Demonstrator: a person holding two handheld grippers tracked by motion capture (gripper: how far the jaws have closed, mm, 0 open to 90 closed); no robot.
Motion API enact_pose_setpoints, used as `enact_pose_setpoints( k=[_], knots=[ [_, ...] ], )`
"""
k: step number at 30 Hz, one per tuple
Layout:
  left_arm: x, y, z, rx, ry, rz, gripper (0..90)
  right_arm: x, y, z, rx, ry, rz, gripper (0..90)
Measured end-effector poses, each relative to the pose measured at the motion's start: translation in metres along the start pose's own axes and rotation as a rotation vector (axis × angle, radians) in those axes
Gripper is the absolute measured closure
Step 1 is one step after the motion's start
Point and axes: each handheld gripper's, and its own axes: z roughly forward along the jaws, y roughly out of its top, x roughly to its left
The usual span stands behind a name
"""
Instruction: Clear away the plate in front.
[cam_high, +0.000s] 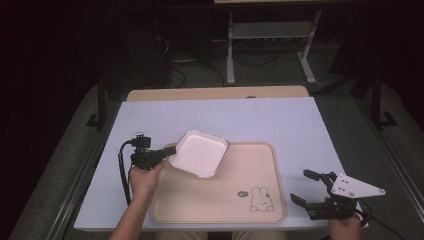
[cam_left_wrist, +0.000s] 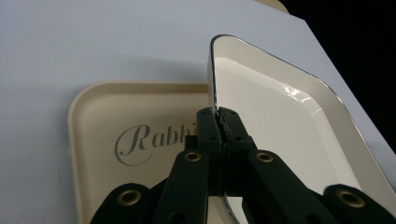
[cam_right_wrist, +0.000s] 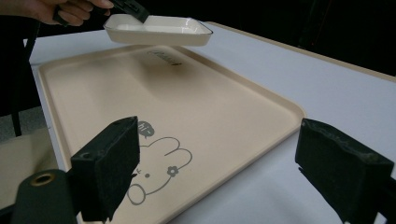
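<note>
The left tongs (cam_high: 167, 151) are clamped tight on the rim of a white dish (cam_high: 199, 153), held raised above the beige tray (cam_high: 210, 205). The right tongs (cam_high: 307, 186) are spread wide and empty, just beside the tray on the counter (cam_high: 270, 120).

Tray (cam_left_wrist: 100, 154) word cut to "Rabbi", rest behind left gripper (cam_left_wrist: 218, 122) and dish (cam_left_wrist: 280, 126). High view: dish (cam_high: 199, 152) hides tray's far-left corner; small mark (cam_high: 243, 193) unreadable.
</note>
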Motion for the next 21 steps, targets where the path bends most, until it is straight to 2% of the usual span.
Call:
enact_pose_setpoints(
  k=[5, 21],
  knots=[
    [-0.001, -0.007, 0.004, 0.022, -0.018, -0.008, 88.7, 0.001, 0.0, 0.0, 0.001, 0.008, -0.006, 13.0],
    [-0.007, -0.031, 0.015, 0.055, 0.007, 0.021, 88.6, 0.0, 0.001, 0.0, 0.001, 0.009, -0.008, 13.0]
  ],
)
